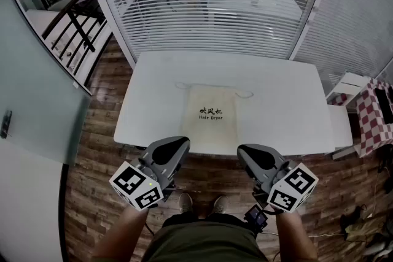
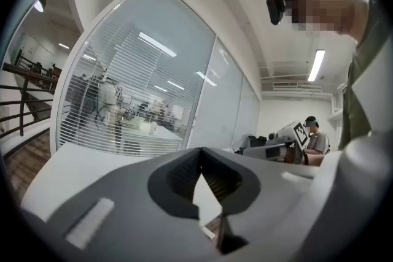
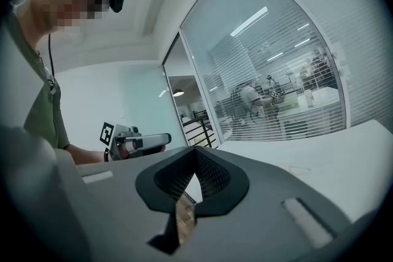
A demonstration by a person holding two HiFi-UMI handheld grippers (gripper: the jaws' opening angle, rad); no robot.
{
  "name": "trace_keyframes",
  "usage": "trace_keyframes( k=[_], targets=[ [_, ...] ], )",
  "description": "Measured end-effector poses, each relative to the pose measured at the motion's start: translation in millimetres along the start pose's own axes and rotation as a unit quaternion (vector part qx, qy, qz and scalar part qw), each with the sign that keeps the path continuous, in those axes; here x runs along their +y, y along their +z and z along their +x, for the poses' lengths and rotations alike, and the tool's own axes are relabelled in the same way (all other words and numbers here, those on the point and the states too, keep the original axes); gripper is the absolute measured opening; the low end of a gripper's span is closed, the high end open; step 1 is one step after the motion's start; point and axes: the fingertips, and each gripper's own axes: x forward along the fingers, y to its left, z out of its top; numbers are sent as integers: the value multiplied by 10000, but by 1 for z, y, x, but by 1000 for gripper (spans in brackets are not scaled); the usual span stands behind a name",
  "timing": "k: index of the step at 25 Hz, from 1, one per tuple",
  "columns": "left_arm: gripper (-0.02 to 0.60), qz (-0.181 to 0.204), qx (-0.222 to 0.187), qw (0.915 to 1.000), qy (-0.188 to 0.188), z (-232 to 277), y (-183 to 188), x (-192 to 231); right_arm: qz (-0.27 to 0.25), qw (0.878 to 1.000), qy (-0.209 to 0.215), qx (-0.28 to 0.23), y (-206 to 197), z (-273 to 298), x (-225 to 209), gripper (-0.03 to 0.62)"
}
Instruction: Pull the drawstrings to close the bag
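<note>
A beige drawstring bag point(image 1: 210, 117) printed "Hair Dryer" lies flat on the white table point(image 1: 282, 95), its mouth at the far end. Thin drawstring loops point(image 1: 182, 85) trail out left and right of the mouth. Both grippers hover over the floor on my side of the table's front edge, short of the bag. My left gripper point(image 1: 174, 150) point(image 2: 200, 155) has its jaws together with nothing between them. My right gripper point(image 1: 253, 156) point(image 3: 196, 155) is likewise shut and empty. Each gripper view looks upward and catches the other gripper, not the bag.
A glass wall with blinds point(image 1: 209, 3) stands behind the table. A white side stand point(image 1: 347, 86) and a red checked cloth point(image 1: 376, 112) sit to the right. A black stair railing point(image 1: 73, 15) is at the left. Wooden floor point(image 1: 92, 193) surrounds the table.
</note>
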Motion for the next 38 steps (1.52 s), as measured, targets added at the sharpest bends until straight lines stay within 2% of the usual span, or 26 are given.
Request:
trace_keyframes(
  k=[15, 25, 31, 38],
  targets=[
    [2, -74, 82, 9996, 249, 12, -18, -19, 152, 9999, -53, 50, -9, -34, -26, 9],
    [2, -24, 33, 9992, 410, 18, -16, -27, 242, 9997, -54, -23, -9, -56, -43, 9],
    [2, -145, 82, 9991, 386, 32, -24, -14, 289, 9994, -169, 82, -14, -53, -59, 9],
    [2, -354, 177, 9987, 313, 55, -34, 29, 382, 9983, -323, 295, -19, -20, -88, 9]
  ],
)
